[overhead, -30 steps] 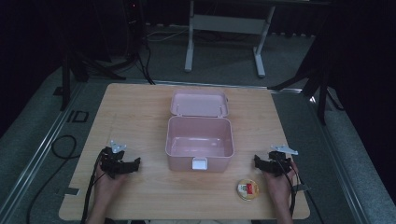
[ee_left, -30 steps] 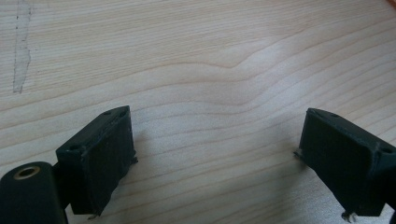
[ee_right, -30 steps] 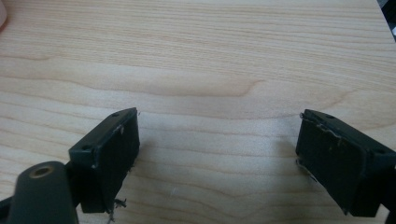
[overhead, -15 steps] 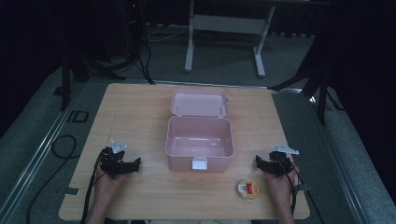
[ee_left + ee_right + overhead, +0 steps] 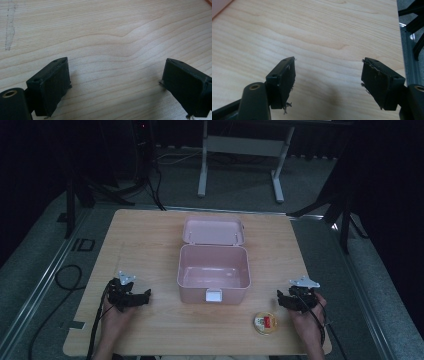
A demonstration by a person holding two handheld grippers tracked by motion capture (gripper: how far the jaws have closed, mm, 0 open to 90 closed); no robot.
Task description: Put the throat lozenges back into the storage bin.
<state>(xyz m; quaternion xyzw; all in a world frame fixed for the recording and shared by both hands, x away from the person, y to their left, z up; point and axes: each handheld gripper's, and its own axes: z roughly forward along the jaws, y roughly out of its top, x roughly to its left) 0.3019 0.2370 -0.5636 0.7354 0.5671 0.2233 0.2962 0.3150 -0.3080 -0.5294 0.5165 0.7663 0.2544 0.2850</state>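
Note:
A pink box [image 5: 214,276] stands open at the middle of the wooden table, its lid [image 5: 213,231] laid back behind it and nothing inside. Left of the box, my left gripper [image 5: 141,298] rests low over the wood, open, with bare table between its fingers [image 5: 50,85]. My right gripper [image 5: 284,300] is to the right of the box. Its jaws have just been closing, but they stand apart over bare wood [image 5: 328,75] with nothing between them. A small round container [image 5: 265,323] with something red in it lies just left of the right gripper.
The table [image 5: 150,235] ends close behind both hands at the front. Its right edge, with a metal rail [image 5: 409,57], runs close to the right gripper. Cables trail off the front left. A white stand [image 5: 240,150] is on the floor beyond the table.
The right hand has shifted slightly with its gripper. The left hand, the box and the round container have not moved.

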